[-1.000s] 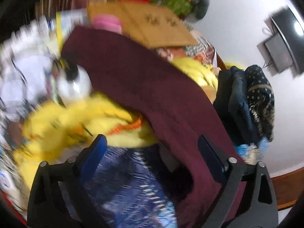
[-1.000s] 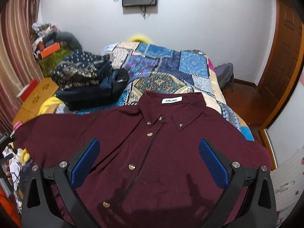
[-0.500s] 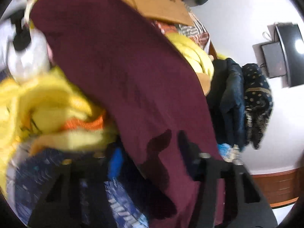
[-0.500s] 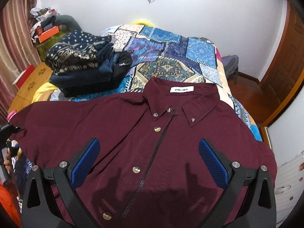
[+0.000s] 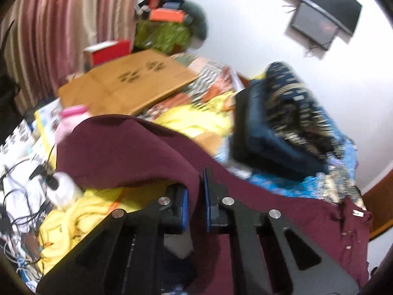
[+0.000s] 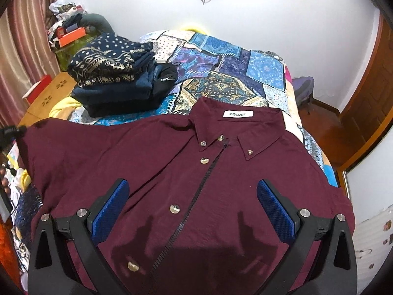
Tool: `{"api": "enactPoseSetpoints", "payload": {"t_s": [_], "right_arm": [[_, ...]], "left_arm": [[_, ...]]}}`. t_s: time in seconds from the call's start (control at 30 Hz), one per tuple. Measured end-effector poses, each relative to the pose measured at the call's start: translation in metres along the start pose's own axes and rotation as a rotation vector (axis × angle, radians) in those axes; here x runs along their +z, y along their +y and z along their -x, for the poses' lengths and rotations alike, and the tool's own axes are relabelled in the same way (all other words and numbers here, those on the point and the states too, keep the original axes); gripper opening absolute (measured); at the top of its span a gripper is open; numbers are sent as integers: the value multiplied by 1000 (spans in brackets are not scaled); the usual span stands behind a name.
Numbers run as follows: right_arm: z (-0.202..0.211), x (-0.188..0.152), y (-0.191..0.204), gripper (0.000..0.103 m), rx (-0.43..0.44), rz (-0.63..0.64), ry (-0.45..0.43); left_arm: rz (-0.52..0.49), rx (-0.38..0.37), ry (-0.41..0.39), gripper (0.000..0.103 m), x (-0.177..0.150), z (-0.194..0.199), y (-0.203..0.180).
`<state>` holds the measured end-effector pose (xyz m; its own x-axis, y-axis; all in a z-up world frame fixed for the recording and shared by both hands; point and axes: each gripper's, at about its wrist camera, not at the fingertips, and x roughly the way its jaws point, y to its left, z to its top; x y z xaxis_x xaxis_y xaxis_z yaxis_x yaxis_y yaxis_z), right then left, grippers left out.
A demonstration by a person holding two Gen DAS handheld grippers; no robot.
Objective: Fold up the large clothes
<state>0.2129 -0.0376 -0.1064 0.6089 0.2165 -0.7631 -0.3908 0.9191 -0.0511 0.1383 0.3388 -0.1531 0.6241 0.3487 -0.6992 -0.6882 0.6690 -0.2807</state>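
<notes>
A maroon button-up shirt (image 6: 196, 172) lies face up on the patchwork bedspread (image 6: 221, 73), collar toward the far wall, white label showing. My right gripper (image 6: 192, 209) is open and empty, hovering above the shirt's front placket. My left gripper (image 5: 195, 201) is shut on the shirt's left sleeve (image 5: 127, 147), pinching a fold of maroon cloth between its blue pads and holding it raised off the bed edge. In the right wrist view the left gripper shows at the far left, at the sleeve end (image 6: 24, 132).
A stack of folded dark blue and patterned clothes (image 6: 115, 81) sits on the bed left of the shirt. Yellow cloth (image 5: 73, 216), a white bottle (image 5: 63, 186), cables and a wooden board (image 5: 127, 83) crowd the left side. A wooden door (image 6: 368, 98) stands at right.
My left gripper has closed on the shirt's left sleeve and lifted it. The right gripper has moved slightly forward over the shirt and stayed open.
</notes>
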Motion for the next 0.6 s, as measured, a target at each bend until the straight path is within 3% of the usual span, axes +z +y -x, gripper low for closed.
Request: {"api": "enactPoseSetpoints", "payload": {"t_s": [0.17,0.3,0.43,0.6], "right_arm": [[10,-6,-10,103,-12,-9,-24],[17,-10,-22,103,-22,-29,-47],[22,-14,-29,103,-8,-66,-60],[26,-20,-35,103,-1,-87,-71]], "left_arm": [[-116,-93,-35,7,-5,25,-62],[-197,-187,3,7,-23,33,-101],[-309,-260,82,7,-52,31,-143],[-403,-317,266,7,-96,7,-174]]}}
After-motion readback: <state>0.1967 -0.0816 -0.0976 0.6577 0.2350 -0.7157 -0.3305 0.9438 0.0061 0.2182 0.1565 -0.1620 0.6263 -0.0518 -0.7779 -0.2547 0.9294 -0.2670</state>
